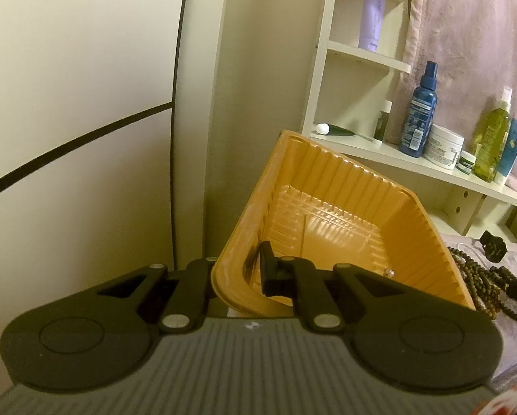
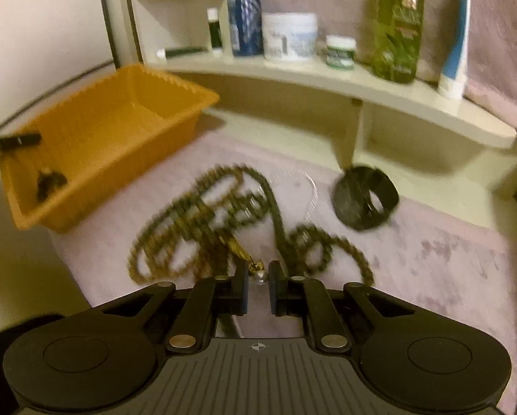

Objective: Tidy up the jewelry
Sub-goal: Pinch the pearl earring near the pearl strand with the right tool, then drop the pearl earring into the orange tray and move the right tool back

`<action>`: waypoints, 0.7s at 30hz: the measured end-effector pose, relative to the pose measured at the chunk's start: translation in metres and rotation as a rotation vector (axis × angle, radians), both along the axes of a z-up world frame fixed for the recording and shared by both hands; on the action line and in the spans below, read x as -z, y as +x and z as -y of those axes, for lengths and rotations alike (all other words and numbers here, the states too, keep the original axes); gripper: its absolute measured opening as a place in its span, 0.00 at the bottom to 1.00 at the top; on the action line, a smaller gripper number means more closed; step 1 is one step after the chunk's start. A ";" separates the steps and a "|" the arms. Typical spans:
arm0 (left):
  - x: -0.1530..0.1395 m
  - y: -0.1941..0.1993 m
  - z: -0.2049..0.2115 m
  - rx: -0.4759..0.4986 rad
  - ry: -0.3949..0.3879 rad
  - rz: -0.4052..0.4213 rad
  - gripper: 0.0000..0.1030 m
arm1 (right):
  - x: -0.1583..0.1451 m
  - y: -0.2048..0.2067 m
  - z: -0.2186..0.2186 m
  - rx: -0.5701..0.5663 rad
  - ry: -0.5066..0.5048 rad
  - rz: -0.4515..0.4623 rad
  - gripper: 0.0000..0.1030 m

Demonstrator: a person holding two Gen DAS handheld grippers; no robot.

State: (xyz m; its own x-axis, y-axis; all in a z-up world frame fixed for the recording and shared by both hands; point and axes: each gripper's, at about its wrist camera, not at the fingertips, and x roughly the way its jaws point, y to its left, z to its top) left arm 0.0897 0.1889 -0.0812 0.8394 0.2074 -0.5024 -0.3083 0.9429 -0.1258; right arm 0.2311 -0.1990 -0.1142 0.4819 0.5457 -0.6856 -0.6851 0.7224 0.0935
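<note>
The orange tray (image 1: 331,207) is seen to be thin moulded plastic — glossy, ribbed along its walls, with highlights caught on its floor. The surface (image 2: 431,276) is covered with a pale pink cloth of soft, matt, faintly mottled nap. The bead strands (image 2: 224,221) are shown as dark brown and olive beads with a dull sheen, a small brassy piece being caught among them. The black band (image 2: 364,197) is matt. The shelf (image 2: 327,76) is finished in smooth, cream-painted board. Each hand-held gripper (image 2: 258,283) is made of matt black plastic — metal pins are set at the pivots.
</note>
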 end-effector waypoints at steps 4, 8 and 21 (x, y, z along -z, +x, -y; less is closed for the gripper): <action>0.000 0.000 0.000 -0.003 0.003 -0.008 0.10 | -0.018 0.004 -0.021 -0.044 0.071 0.015 0.11; 0.000 0.001 0.000 -0.005 0.009 -0.019 0.10 | -0.035 0.012 -0.051 -0.115 0.150 0.024 0.11; -0.001 0.004 0.001 -0.004 0.014 -0.031 0.10 | -0.031 0.016 -0.152 -0.344 0.132 0.018 0.11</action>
State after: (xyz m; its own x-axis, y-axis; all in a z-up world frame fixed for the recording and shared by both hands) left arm 0.0937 0.1880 -0.0806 0.8224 0.2176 -0.5257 -0.3155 0.9433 -0.1032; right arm 0.2466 -0.0469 -0.0828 0.2664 0.7613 -0.5912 -0.8882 0.4321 0.1562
